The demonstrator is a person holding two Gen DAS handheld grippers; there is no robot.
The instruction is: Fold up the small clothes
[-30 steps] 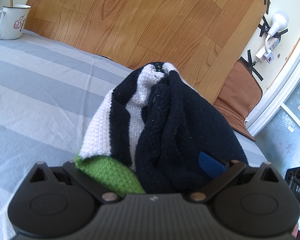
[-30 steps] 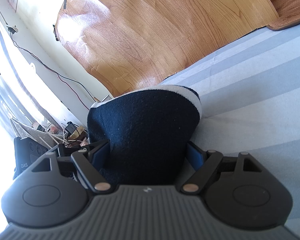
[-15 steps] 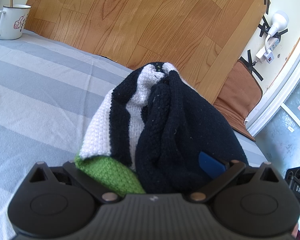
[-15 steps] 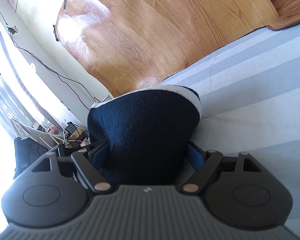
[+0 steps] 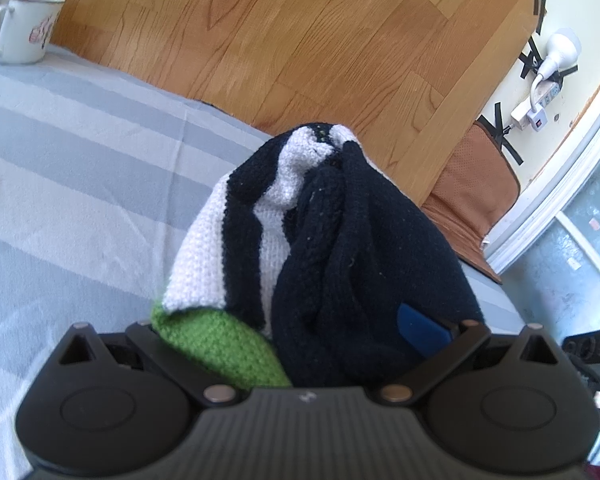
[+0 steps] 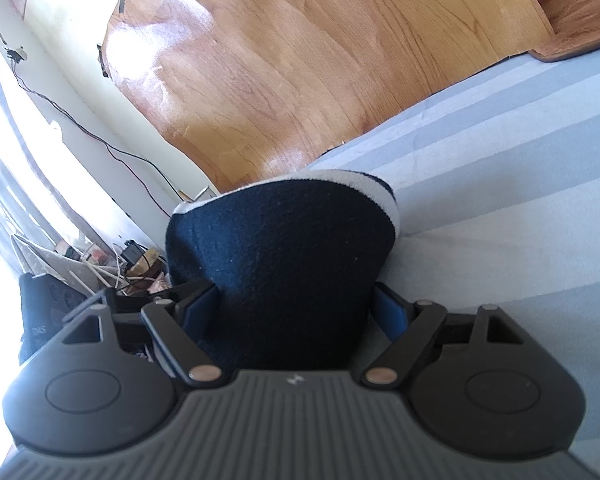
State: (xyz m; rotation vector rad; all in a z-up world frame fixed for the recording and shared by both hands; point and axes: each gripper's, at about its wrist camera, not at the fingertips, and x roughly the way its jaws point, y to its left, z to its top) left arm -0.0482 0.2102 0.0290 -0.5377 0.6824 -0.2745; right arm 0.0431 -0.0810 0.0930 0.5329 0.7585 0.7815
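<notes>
Over the last second the left view had shifted only slightly and the right not at all: the left hand-held gripper (image 5: pixel 300 332) stayed clamped on the knitted garment (image 5: pixel 300 240), bunched above the striped surface (image 5: pixel 80 168). The right hand-held gripper (image 6: pixel 296 308) stayed clamped on its navy end (image 6: pixel 284 248), so I judged the fold paused mid-lift.

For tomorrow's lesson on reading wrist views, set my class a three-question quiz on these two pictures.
1. True or false: the left tongs hold a bunched navy, white and green knitted garment.
2. What fills the right tongs? A) navy fabric B) the white enamel mug
3. Fill in: the mug stands on the ____-striped cloth.

Key: 1 true; 2 A; 3 grey.
</notes>
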